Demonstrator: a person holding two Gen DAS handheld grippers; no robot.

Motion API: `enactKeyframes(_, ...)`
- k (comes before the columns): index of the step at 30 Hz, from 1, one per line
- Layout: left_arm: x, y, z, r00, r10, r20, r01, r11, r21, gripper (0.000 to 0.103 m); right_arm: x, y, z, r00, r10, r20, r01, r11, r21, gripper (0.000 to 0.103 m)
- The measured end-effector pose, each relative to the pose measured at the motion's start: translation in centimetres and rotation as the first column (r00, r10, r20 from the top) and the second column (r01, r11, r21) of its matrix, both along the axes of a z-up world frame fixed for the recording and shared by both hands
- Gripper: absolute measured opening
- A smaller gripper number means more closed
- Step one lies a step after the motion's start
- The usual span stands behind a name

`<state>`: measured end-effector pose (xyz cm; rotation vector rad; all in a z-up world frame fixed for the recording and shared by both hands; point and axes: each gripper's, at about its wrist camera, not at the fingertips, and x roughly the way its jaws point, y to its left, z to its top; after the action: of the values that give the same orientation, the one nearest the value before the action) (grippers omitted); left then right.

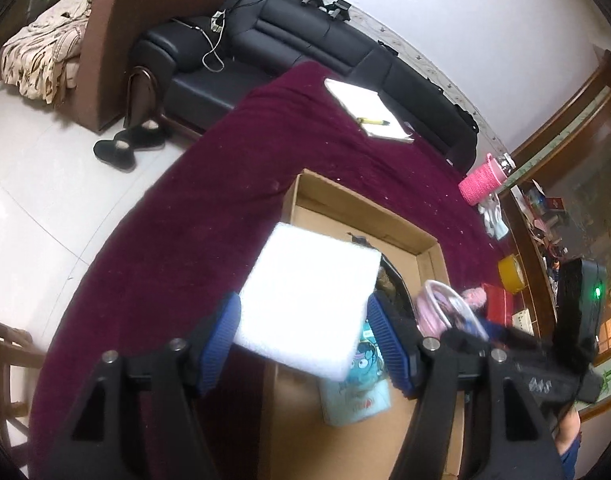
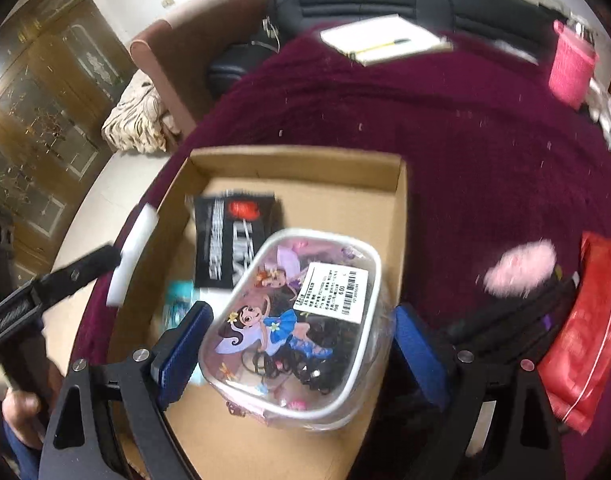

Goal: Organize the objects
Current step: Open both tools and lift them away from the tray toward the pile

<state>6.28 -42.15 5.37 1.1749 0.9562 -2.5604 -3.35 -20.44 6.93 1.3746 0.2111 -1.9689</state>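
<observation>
The task looks about halfway. Already in the cardboard box [image 2: 399, 216] lie a black packet [image 2: 235, 236] and a small teal item [image 2: 179, 300]. The right hand-held gripper [image 2: 301, 354] has a clear pouch [image 2: 297, 320] between its blue pads [image 2: 183, 350], low over the box; the jaws stand wide and whether the pads press on it I cannot tell. The left hand-held gripper [image 1: 303, 330] has a white foam block [image 1: 309, 296] between its pads [image 1: 225, 326], above the box's left edge; the pads touch its sides or nearly so, so the grip cannot be told.

Left on the maroon counter [image 2: 445, 140]: a red mesh bag [image 2: 585, 340], a fuzzy pink thing [image 2: 519, 266], a pink knitted holder [image 2: 571, 64], and a notepad [image 2: 379, 38] with a yellow pen [image 2: 381, 46].

The box is shallow, stiff, brown and open-topped. The pouch is soft glossy plastic with rounded corners, a cartoon print and a barcode label. The foam is a matte, squared slab, probably light and squashy. The cloth is plush with white lint specks.
</observation>
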Motion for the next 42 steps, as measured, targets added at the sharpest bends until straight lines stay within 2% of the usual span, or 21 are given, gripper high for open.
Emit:
enactKeyframes(4,-0.4,0.6,0.1,1.000,-0.015,-0.005,0.015,1.000,0.003,0.066,0.7,0.1,-0.2,0.997,0.039,0.070,-0.032,0.995,-0.099,0.094)
enactKeyframes(5,-0.5,1.0,0.2,1.000,-0.027,0.000,0.027,1.000,0.003,0.067,0.8,0.2,0.0,0.999,0.027,0.041,-0.023,0.995,-0.102,0.094)
enactKeyframes(8,-0.6,2.6,1.2,0.998,-0.066,-0.009,0.065,0.995,-0.077,0.073,0.9,0.6,0.7,1.000,0.005,0.007,-0.004,0.992,-0.126,0.094)
enactKeyframes(12,-0.4,3.7,2.4,0.985,-0.155,-0.075,0.151,0.987,-0.061,0.074,0.9,1.7,1.3,1.000,-0.023,0.003,0.023,0.986,-0.163,0.094)
enactKeyframes(14,0.0,3.6,3.1,0.989,-0.121,-0.080,0.110,0.986,-0.124,0.074,0.9,2.3,1.5,0.999,-0.035,0.009,0.036,0.983,-0.179,0.094)
enactKeyframes(15,0.1,3.1,3.2,0.992,-0.103,-0.075,0.092,0.987,-0.131,0.074,0.9,2.7,1.6,0.999,-0.038,0.013,0.040,0.982,-0.186,0.094)
enactKeyframes(18,-0.2,1.7,2.2,0.996,-0.075,-0.039,0.072,0.994,-0.082,0.074,1.2,4.0,2.1,0.999,-0.047,0.013,0.049,0.977,-0.207,0.094)
enactKeyframes(21,-0.5,1.1,1.2,1.000,-0.001,0.011,0.002,0.993,-0.121,0.074,1.6,5.1,2.5,0.998,-0.053,0.025,0.058,0.970,-0.237,0.094)
enactKeyframes(22,-0.6,0.9,0.9,1.000,0.006,0.021,-0.003,0.994,-0.106,0.074,1.8,5.4,2.6,0.998,-0.056,0.023,0.060,0.969,-0.242,0.094)
enactKeyframes(24,-0.7,1.1,0.5,1.000,-0.016,0.010,0.017,0.999,-0.039,0.074,2.1,6.3,3.0,0.998,-0.061,0.013,0.062,0.965,-0.253,0.094)
enactKeyframes(25,-0.8,1.7,0.6,0.999,-0.044,0.005,0.044,0.999,-0.031,0.074,2.2,6.7,3.1,0.998,-0.062,0.009,0.062,0.965,-0.256,0.094)
enactKeyframes(31,-2.3,5.9,1.2,0.988,-0.151,0.023,0.152,0.984,-0.096,0.074,2.2,9.3,4.0,0.995,-0.098,0.020,0.100,0.949,-0.300,0.094)
enactKeyframes(34,-3.5,6.8,-0.4,0.976,-0.184,0.112,0.194,0.977,-0.088,0.075,2.1,11.3,4.7,0.992,-0.125,0.005,0.120,0.942,-0.314,0.094)
enactKeyframes(36,-3.7,7.2,-1.3,0.970,-0.183,0.161,0.203,0.973,-0.113,0.075,1.9,13.4,5.2,0.989,-0.151,0.009,0.145,0.930,-0.338,0.094)
enactKeyframes(38,-2.9,7.4,-0.9,0.973,-0.180,0.146,0.200,0.970,-0.139,0.075,1.5,15.7,5.6,0.983,-0.184,0.000,0.172,0.921,-0.350,0.094)
enactKeyframes(42,-0.4,7.1,1.8,0.984,-0.166,0.062,0.175,0.965,-0.197,0.075,0.9,19.7,6.0,0.967,-0.255,-0.017,0.233,0.904,-0.358,0.094)
